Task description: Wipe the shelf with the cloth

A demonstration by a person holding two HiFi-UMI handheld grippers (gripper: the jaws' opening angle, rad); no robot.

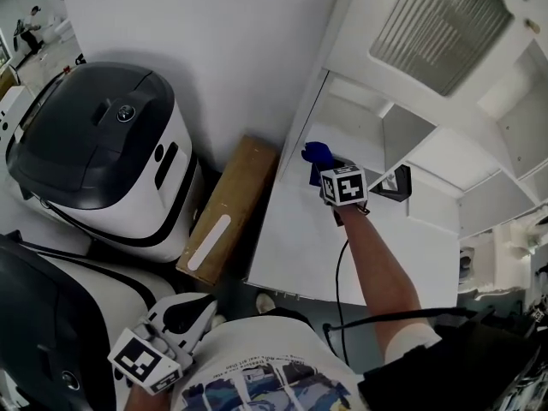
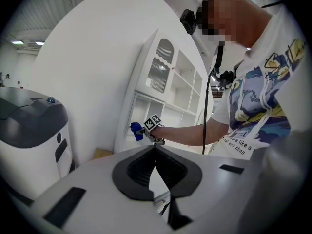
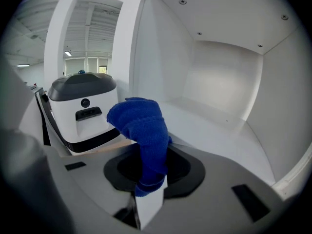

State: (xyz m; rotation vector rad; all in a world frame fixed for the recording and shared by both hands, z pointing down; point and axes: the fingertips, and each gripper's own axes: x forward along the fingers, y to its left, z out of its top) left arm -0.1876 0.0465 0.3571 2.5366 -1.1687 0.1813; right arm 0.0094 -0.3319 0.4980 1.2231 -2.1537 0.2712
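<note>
A blue cloth (image 1: 318, 152) sticks out of my right gripper (image 1: 324, 166), which is shut on it at the left end of the white shelf unit (image 1: 300, 238), just in front of an open compartment. In the right gripper view the cloth (image 3: 141, 130) stands bunched up from the jaws of my right gripper (image 3: 154, 152), above the compartment floor (image 3: 214, 130); I cannot tell whether it touches. My left gripper (image 1: 199, 308) hangs low by the person's torso, far from the shelf. In its own view the left gripper (image 2: 155, 147) has its jaws together with nothing between them, and the cloth (image 2: 136, 130) shows far off.
Two large black-and-white machines (image 1: 94, 144) stand left of the shelf unit. A cardboard box (image 1: 227, 208) lies on the floor between them and the unit. A small black object (image 1: 399, 182) sits on the shelf right of my right gripper. A cable (image 1: 337, 289) trails along the person's arm.
</note>
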